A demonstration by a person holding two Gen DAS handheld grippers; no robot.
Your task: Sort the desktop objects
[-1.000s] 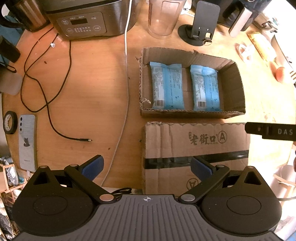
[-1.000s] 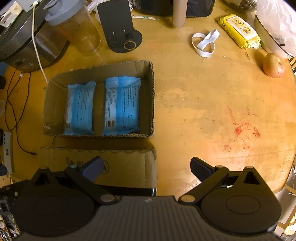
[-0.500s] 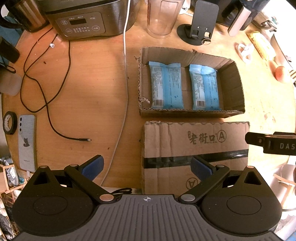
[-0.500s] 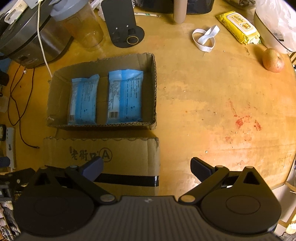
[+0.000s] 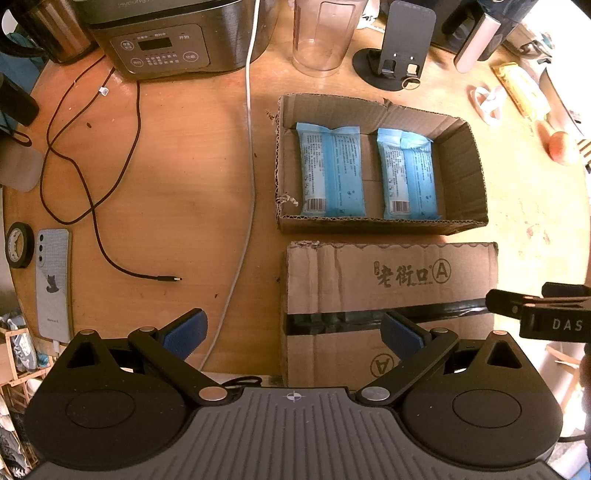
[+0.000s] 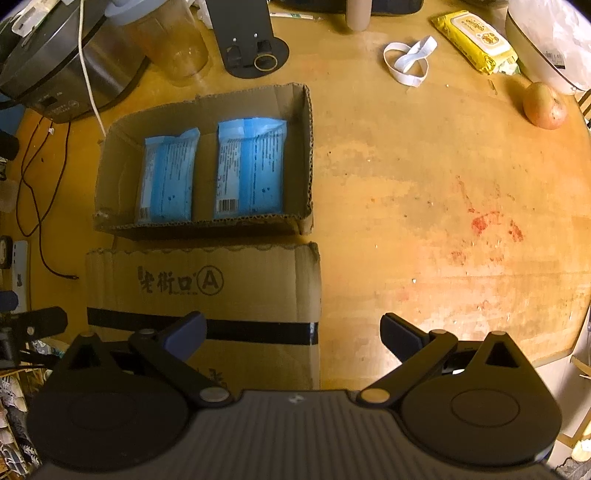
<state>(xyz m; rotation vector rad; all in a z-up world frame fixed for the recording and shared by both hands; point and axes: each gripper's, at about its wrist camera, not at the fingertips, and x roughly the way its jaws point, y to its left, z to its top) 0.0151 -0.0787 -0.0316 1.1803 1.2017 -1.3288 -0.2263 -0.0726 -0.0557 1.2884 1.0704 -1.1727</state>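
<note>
An open cardboard tray (image 5: 458, 147) holds two blue packets (image 5: 330, 170) (image 5: 408, 175) side by side; the tray also shows in the right wrist view (image 6: 299, 147) with both packets (image 6: 168, 181) (image 6: 251, 170). A flat cardboard lid (image 5: 388, 280) with printed characters and black tape lies in front of it, also in the right wrist view (image 6: 207, 284). My left gripper (image 5: 293, 332) is open and empty above the table's near edge. My right gripper (image 6: 293, 332) is open and empty over the lid's right edge.
A rice cooker (image 5: 173, 33), clear cup (image 5: 321, 37) and phone stand (image 5: 399, 48) stand at the back. A black cable (image 5: 92, 177), white cord (image 5: 251, 147), phone (image 5: 53, 284) and tape roll (image 5: 18, 243) lie left. A yellow wipes pack (image 6: 476, 33), white band (image 6: 406, 59) and onion (image 6: 545, 107) lie right.
Both grippers have drawn back toward the near table edge, so more of the cardboard lid shows. Both stay open and empty. Nothing on the table has moved.
</note>
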